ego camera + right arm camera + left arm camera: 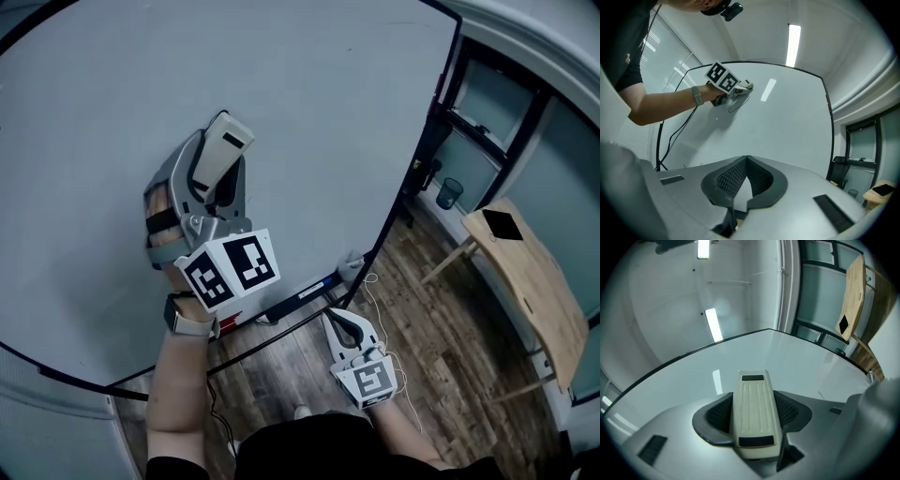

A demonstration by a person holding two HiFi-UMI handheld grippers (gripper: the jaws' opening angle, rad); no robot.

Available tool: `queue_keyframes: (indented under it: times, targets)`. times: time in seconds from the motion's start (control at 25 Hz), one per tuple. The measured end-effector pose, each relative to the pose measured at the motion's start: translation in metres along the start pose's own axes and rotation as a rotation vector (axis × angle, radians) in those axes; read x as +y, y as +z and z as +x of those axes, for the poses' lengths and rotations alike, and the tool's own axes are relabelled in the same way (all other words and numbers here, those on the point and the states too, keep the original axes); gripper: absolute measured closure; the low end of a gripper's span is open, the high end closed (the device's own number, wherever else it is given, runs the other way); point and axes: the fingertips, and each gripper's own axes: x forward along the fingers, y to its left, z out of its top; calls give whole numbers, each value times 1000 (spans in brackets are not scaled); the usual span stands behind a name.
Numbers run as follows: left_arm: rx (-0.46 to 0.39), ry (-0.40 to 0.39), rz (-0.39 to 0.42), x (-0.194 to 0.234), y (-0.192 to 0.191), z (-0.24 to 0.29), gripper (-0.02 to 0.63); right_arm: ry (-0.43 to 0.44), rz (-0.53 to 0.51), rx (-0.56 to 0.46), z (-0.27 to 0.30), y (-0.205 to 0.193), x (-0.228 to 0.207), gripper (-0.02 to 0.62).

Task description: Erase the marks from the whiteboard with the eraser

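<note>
The whiteboard [309,141] fills most of the head view and stands upright. A cream eraser [228,141] is held against its left-middle area, with my left gripper [223,187] shut on it. In the left gripper view the eraser [754,413] lies lengthwise between the jaws, pointing at the board [693,380]. A thin dark curved mark [736,107] shows just below the left gripper [736,89] in the right gripper view. My right gripper [349,328] hangs low by the board's bottom right corner, shut and holding nothing, its jaws [746,161] meeting at the tip.
A board ledge [300,298] with a marker runs under the whiteboard. Cables [375,291] trail on the wooden floor. To the right stand a wooden table [530,291] with a black flat object [502,225], a cup [450,193] and the dark window frame [506,141].
</note>
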Motion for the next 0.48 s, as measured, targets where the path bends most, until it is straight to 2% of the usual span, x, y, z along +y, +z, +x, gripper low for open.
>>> queue_keyframes:
  times: [0.16,0.48]
  targets:
    - [0,-3,19,2,14,10,341,-22,7,0,-7,1,-8,569]
    - [38,-45,21,-39,-15,-13,341,-6,24,12,-9,-10,-5,569]
